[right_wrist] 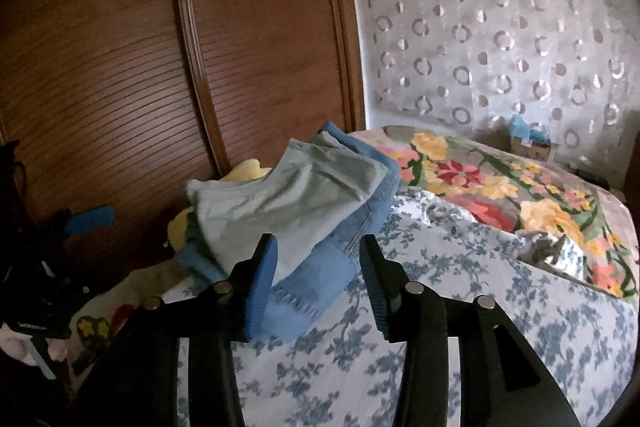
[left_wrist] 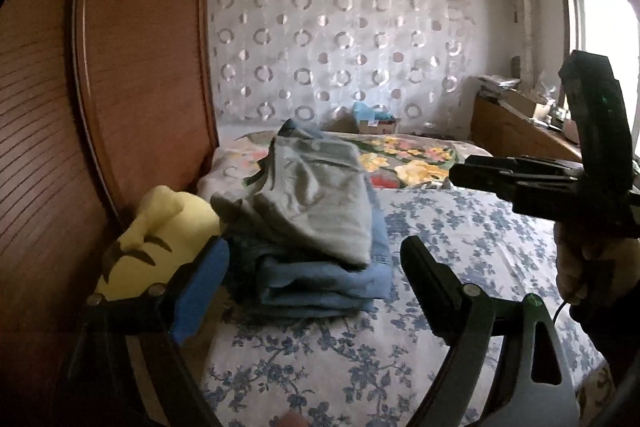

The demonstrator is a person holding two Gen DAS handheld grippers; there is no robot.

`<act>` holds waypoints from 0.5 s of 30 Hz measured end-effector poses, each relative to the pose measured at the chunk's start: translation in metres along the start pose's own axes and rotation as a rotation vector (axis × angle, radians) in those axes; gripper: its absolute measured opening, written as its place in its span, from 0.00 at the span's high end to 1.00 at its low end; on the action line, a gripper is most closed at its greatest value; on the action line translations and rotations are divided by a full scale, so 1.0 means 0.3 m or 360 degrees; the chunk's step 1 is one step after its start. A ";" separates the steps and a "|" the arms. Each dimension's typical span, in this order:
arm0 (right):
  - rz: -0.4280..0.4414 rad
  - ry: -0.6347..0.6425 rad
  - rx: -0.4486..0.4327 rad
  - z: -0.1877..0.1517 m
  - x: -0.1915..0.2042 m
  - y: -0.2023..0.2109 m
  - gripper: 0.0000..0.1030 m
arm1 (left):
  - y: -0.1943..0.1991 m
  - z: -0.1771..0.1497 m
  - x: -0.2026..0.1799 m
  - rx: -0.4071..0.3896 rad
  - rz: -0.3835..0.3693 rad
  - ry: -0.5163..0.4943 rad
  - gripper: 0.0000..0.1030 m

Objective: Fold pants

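Observation:
Folded grey-green pants (left_wrist: 312, 203) lie on top of folded blue jeans (left_wrist: 320, 283) in a stack at the left side of the bed, by the wardrobe. My left gripper (left_wrist: 314, 251) stands wide open just in front of the stack, holding nothing. In the right wrist view the same grey-green pants (right_wrist: 288, 203) and jeans (right_wrist: 316, 283) sit beyond my right gripper (right_wrist: 318, 245). It is open, with a corner of the jeans showing between its fingers and the right pad clear of the cloth. The right gripper (left_wrist: 460, 173) also shows side-on at the right, in a person's hand.
The bed has a blue-flowered sheet (left_wrist: 440, 267) and a bright floral blanket (left_wrist: 404, 155) farther back. A yellow plush toy (left_wrist: 160, 235) lies left of the stack against the wooden wardrobe (left_wrist: 140, 67). A cardboard box (left_wrist: 376, 125) and a cluttered desk (left_wrist: 516, 131) stand behind.

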State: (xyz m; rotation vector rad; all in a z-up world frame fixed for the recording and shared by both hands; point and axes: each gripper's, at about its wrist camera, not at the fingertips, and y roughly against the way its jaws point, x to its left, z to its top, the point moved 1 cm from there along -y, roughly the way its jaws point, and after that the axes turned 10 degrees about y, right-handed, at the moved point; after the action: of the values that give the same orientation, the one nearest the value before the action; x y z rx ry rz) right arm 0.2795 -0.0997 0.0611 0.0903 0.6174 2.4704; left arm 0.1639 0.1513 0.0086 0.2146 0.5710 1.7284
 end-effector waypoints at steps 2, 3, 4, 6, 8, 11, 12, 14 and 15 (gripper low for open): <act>-0.0026 -0.0001 -0.0021 -0.010 0.028 0.049 0.54 | 0.025 0.005 -0.006 -0.0015 -0.0015 0.0004 0.15; -0.0037 -0.0003 -0.0031 -0.021 0.040 0.074 0.54 | 0.034 0.005 -0.012 -0.0021 -0.0023 0.0007 0.15; -0.0055 -0.0007 -0.0037 -0.027 0.052 0.098 0.53 | 0.048 0.004 -0.017 -0.0031 -0.0040 0.0011 0.15; -0.0073 -0.0015 -0.0046 -0.045 0.071 0.139 0.51 | 0.075 0.004 -0.022 -0.0037 -0.0098 0.0024 0.15; -0.0112 -0.0023 -0.0059 -0.060 0.089 0.180 0.50 | 0.104 -0.001 -0.038 -0.0046 -0.0163 0.0027 0.15; -0.0154 -0.0047 -0.0073 -0.077 0.114 0.233 0.48 | 0.136 -0.009 -0.062 -0.0066 -0.0207 -0.0001 0.15; -0.0160 -0.0052 -0.0078 -0.084 0.122 0.249 0.48 | 0.144 -0.011 -0.071 -0.0063 -0.0219 -0.0012 0.15; -0.0200 -0.0058 -0.0082 -0.097 0.137 0.278 0.48 | 0.157 -0.017 -0.094 -0.0056 -0.0233 -0.0034 0.15; -0.0212 -0.0062 -0.0083 -0.102 0.146 0.284 0.48 | 0.162 -0.022 -0.105 -0.0056 -0.0234 -0.0042 0.15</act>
State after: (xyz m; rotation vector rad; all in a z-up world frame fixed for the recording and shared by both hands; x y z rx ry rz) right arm 0.1925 -0.1493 0.0689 0.0741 0.5248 2.3485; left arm 0.1267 0.1129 0.0315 0.1665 0.5239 1.5895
